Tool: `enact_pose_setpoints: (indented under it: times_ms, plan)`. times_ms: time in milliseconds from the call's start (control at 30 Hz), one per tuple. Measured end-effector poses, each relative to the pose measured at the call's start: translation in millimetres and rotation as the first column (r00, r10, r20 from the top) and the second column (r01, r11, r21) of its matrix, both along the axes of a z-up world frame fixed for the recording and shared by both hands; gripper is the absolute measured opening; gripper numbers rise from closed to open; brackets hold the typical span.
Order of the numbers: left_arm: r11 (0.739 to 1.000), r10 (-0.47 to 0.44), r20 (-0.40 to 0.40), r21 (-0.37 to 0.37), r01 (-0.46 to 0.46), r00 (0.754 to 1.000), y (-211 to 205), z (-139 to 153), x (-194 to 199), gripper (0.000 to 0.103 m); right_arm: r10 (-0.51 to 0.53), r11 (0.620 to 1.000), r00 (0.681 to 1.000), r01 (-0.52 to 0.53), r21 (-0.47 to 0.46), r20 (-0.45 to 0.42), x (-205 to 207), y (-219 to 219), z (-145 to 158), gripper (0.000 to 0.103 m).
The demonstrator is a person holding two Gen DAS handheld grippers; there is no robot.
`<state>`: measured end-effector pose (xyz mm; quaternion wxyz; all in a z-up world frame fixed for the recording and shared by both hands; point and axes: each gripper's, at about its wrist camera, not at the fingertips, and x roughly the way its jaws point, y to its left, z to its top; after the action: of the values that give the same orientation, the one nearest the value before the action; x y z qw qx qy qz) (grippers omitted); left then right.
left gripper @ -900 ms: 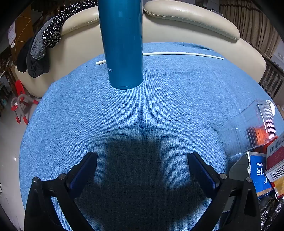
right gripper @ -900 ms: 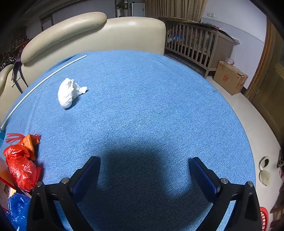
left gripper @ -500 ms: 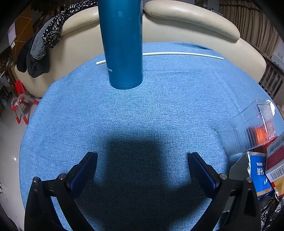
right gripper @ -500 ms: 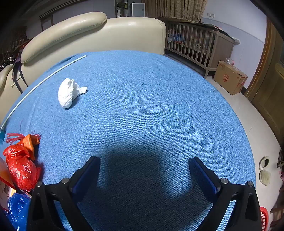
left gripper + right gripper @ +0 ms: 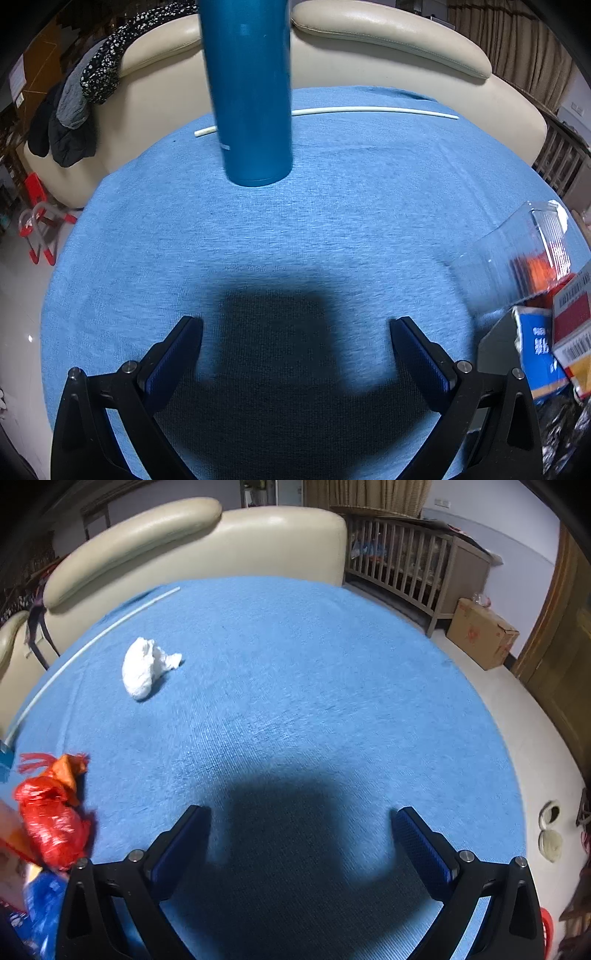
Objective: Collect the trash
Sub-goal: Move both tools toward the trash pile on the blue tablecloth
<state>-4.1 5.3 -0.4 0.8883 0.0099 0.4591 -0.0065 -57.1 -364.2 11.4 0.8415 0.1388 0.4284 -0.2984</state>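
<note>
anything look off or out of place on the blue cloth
Yes. A crumpled white tissue lies loose on the blue cloth, a red plastic bag sits bunched at its left edge, and a thin white rod lies near the sofa.

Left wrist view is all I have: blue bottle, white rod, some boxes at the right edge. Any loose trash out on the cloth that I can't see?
Observer: Yes. A crumpled white tissue lies alone on the blue cloth, ahead and to the left of the right gripper.
Operator: Anything else?
Observer: A red plastic bag, knotted, sits at the left edge of the right wrist view, close to the gripper's left finger.
Operator: Is the right gripper holding anything?
Observer: No. Its jaws stand wide open, with only cloth between them.
</note>
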Motion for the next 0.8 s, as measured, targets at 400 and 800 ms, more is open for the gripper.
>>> enact_pose_setpoints:
  times_ms: [400,800]
  plan:
    - [0.998,0.055,0.098,0.019,-0.058,0.994,32.9,43.1,-51.1,0.103,0.088,0.989,0.995,-0.092,-0.120,-0.038,-68.7,46.8,37.6,0.103]
    - [0.999,-0.036,0.165,-0.010,0.039,0.986,9.1,71.2,-124.8,0.103,0.199,0.953,0.980,-0.198,-0.230,-0.020,-127.4,126.9,60.9,0.103]
